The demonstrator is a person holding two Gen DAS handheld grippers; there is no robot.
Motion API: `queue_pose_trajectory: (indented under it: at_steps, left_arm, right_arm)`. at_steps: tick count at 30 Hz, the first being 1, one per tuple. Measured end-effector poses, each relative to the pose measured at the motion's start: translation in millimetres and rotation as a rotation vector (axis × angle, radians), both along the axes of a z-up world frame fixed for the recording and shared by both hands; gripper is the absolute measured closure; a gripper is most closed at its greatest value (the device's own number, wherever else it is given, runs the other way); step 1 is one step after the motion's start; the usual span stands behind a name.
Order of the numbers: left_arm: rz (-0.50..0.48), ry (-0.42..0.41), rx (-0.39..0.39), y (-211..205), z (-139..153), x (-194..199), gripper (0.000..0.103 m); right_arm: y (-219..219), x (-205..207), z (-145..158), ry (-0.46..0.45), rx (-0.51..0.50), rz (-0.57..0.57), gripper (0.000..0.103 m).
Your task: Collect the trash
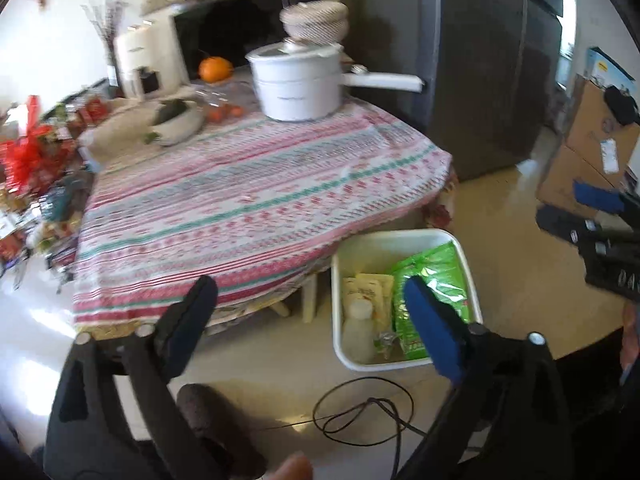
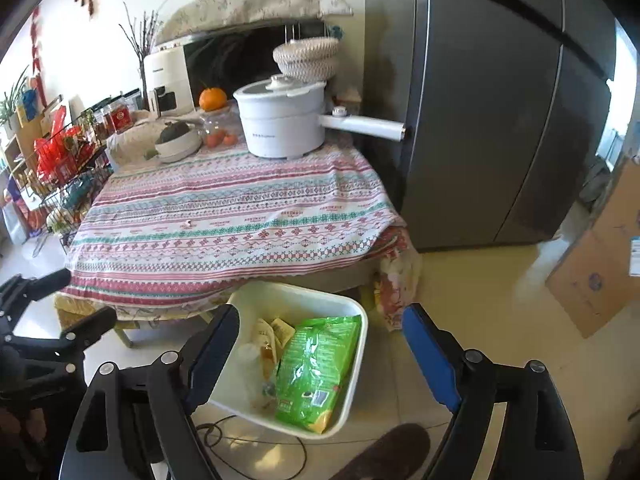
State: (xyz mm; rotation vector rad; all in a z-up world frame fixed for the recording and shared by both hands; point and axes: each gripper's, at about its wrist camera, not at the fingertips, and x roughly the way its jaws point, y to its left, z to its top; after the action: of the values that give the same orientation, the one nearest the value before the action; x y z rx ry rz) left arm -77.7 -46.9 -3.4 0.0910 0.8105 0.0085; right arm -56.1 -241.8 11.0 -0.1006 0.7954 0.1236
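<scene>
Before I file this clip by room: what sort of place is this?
Probably a home kitchen or dining corner: a tall dark-grey fridge beside a table with a patterned striped tablecloth, bearing a white lidded electric pot and a white countertop appliance.

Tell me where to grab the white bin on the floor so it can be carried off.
Grip the white bin by its right rim wall, coming from above with one finger inside and one outside. That wall stands free on the floor side, while the far rim tucks under the table. The green packet leans near it, so pinch near the front corner.
</scene>
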Motion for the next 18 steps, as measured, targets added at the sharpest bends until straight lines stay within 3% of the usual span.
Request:
queue_pose_trajectory:
  at_steps: [3, 7, 18]
  left_arm:
    - [0.068, -0.034, -0.007, 4.4, 11.8, -13.8, 0.000]
    - [0.077, -0.018, -0.021, 7.5, 16.0, -19.9, 0.000]
    - [0.107, -0.039, -0.026, 15.9, 19.6, -30.0, 0.000]
  right_arm:
    - [7.3, -21.9, 4.9, -0.028, -0.029, -0.013, 0.015]
    - [13.4, -42.2, 9.3, -0.068, -0.033, -0.032, 0.013]
    - [21.9, -51.2, 21.6, -0.114, -0.042, -0.004, 0.013]
